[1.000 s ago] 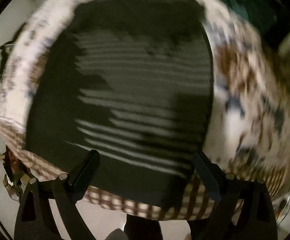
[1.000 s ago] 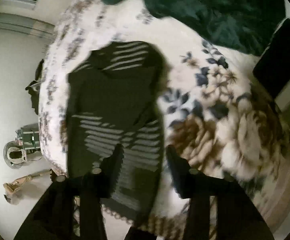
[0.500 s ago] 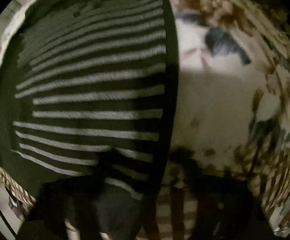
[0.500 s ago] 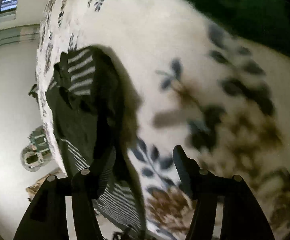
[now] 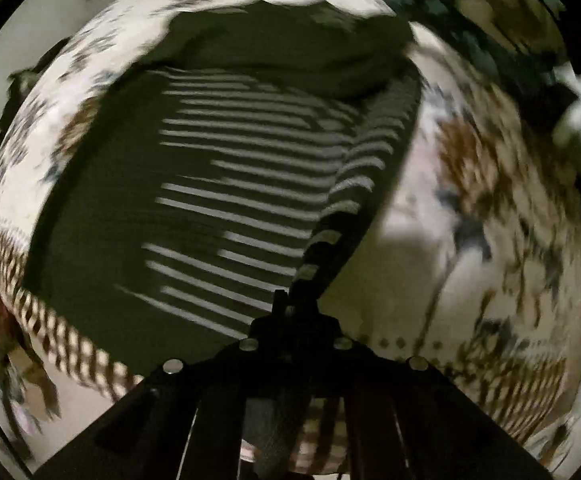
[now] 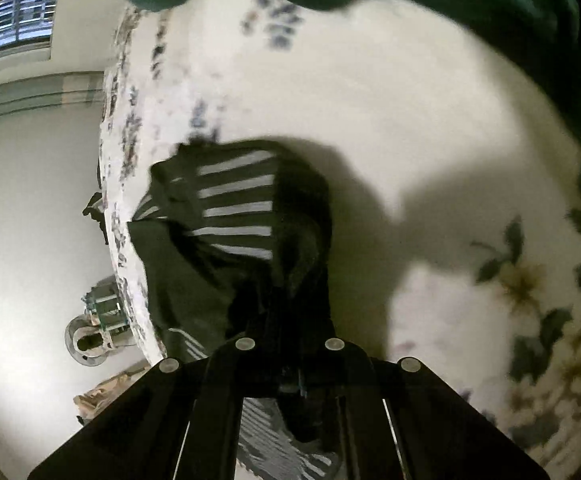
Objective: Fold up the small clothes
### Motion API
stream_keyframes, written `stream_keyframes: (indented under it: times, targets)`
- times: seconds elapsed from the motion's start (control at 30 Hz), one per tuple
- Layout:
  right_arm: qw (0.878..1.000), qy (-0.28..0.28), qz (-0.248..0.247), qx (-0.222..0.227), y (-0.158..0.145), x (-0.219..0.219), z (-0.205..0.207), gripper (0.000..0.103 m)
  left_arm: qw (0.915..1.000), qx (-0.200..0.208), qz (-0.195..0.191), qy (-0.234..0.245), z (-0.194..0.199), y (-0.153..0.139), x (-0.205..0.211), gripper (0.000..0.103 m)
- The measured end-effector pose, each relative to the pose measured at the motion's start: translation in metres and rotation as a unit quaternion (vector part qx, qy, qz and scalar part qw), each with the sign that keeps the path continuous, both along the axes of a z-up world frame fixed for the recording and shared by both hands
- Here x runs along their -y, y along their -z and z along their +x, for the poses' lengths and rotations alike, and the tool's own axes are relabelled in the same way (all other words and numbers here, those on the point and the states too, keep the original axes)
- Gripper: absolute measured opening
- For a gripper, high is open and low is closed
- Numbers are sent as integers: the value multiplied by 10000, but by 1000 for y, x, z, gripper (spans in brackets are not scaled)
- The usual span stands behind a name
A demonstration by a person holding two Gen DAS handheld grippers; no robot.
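We read this as early in the fold: the striped garment (image 5: 226, 208) lies mostly spread on the bed's floral blanket (image 5: 470, 208), with one striped side lifted into a ridge (no tidy crease visible yet). Our left gripper (image 5: 286, 308) is clamped together on that raised edge. Our right gripper (image 6: 290, 364) is pinched onto dark cloth at the garment's other end, where it bunches up. Bringing the edges over and flattening appear to remain. Hard to make out: both views are motion-blurred, the right fingertips are buried in dark fabric, and the garment's type stays unclear.
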State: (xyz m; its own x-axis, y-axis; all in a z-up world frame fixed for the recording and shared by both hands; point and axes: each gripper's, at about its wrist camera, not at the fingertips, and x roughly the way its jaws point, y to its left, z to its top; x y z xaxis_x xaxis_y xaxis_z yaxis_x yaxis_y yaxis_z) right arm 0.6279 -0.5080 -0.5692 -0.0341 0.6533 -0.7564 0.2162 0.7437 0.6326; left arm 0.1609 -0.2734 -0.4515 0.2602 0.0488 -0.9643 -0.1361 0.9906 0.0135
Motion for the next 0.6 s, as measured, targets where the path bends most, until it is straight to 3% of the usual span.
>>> stream_keyframes:
  times: [0.17,0.33,0.5,0.6]
  targets:
    - [9994,-148,-161,250,-50,-38,11,5,9962,352,-251,-750,11,-37,-53,5]
    - [9984,-291,-277,401,-89,-92,24,5,9900,439,-533,-1228,23,-41,-123,5]
    - [9962,-514,-458,525,-108,-200,47,5,9847,374,-738,-1532,22,-24,-205,5]
    - [9931,-755,-713,548,-99,-287,63,5,9812,263,-859,-1705,21,-5,-252,5]
